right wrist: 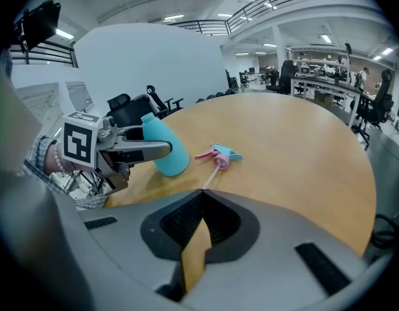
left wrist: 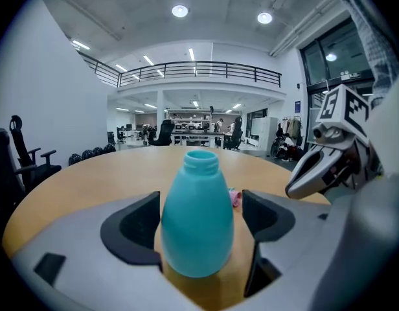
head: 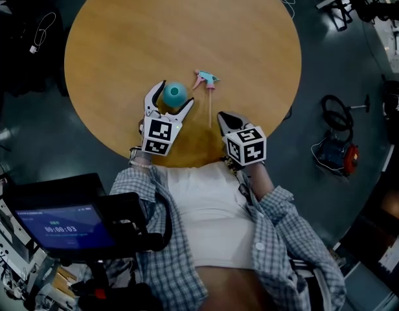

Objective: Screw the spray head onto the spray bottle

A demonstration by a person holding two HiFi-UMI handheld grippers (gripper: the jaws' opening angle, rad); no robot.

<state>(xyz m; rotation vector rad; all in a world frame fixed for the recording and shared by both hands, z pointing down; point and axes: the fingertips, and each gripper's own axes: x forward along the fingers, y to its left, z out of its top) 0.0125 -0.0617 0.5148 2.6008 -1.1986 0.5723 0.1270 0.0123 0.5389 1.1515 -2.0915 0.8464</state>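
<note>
Dim, vignetted, fisheye-warped edges

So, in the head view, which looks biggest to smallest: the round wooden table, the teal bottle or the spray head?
Round wooden table: largest by far.
Then teal bottle and spray head, too alike to rank: the bottle is seen from above, the spray head lies flat.

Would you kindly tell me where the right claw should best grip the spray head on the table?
Probably the blue body of the spray head, from above on the near side: it lies flat, its thin tube pointing at the shut right claw.
</note>
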